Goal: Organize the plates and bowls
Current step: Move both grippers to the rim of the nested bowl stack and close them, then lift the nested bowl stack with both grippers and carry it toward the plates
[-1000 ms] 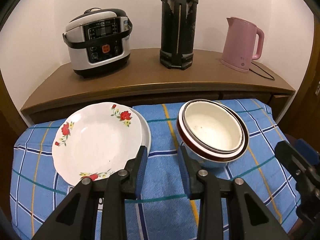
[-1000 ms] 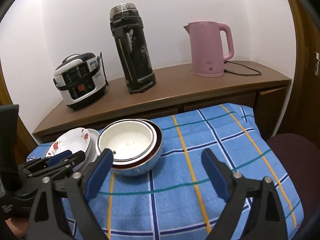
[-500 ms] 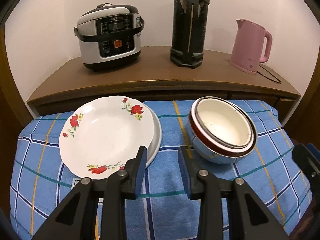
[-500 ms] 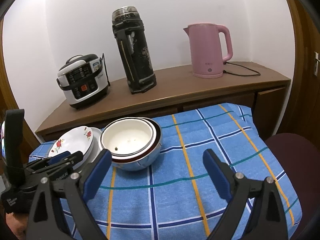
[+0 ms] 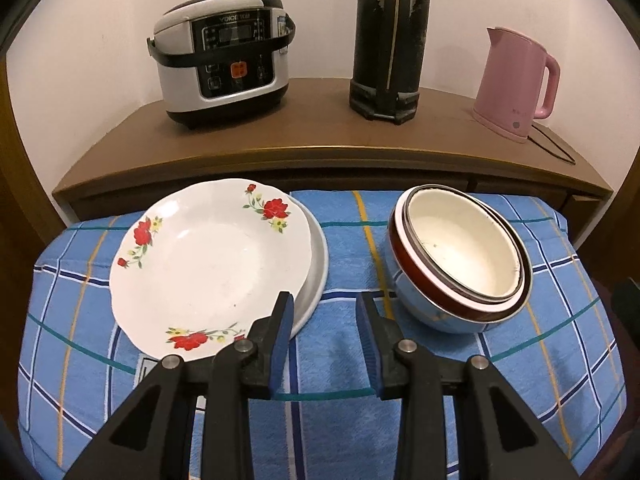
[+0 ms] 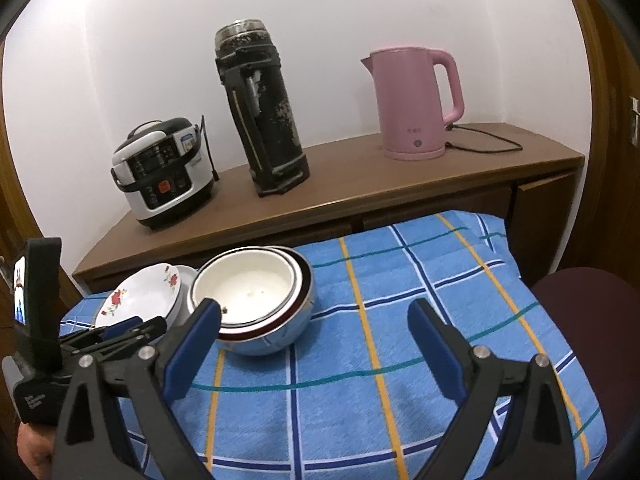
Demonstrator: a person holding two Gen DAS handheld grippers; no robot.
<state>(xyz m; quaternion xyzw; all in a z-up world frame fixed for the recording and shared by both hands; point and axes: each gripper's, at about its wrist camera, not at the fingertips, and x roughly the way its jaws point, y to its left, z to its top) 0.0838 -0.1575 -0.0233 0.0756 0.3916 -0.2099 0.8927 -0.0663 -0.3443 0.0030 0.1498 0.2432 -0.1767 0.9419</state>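
Plates [image 5: 212, 256] lie stacked just ahead of my left fingers and a little to their left: a flowered one on top, with the rim of a plain white one showing beneath it on its right side. Beyond my right-hand finger of that same gripper sit the bowls [image 5: 460, 260], nested one inside another, a cream one inside, a dark red rim around it and a blue shell outermost. The two stacks stand near each other but apart on the blue checked cloth [image 5: 344, 360].

To my eye the sorting looks finished: like is already gathered with like, and I see no stray dish on the cloth. What may be left, if anything, is squaring the top plate, which sits off-centre on the one below.

My left gripper [image 5: 324, 340] hangs partly parted over bare cloth between the stacks, gripping nothing, its left pad just at the plate's near rim; I cannot tell if it touches. My right gripper [image 6: 316, 348] is spread wide and empty, the bowls [image 6: 256, 296] ahead of its left finger.

Farther off, on the wooden counter [image 5: 320, 136], stand a rice cooker [image 5: 224, 80], a dark flask [image 5: 388, 40] and a pink kettle [image 5: 516, 80].
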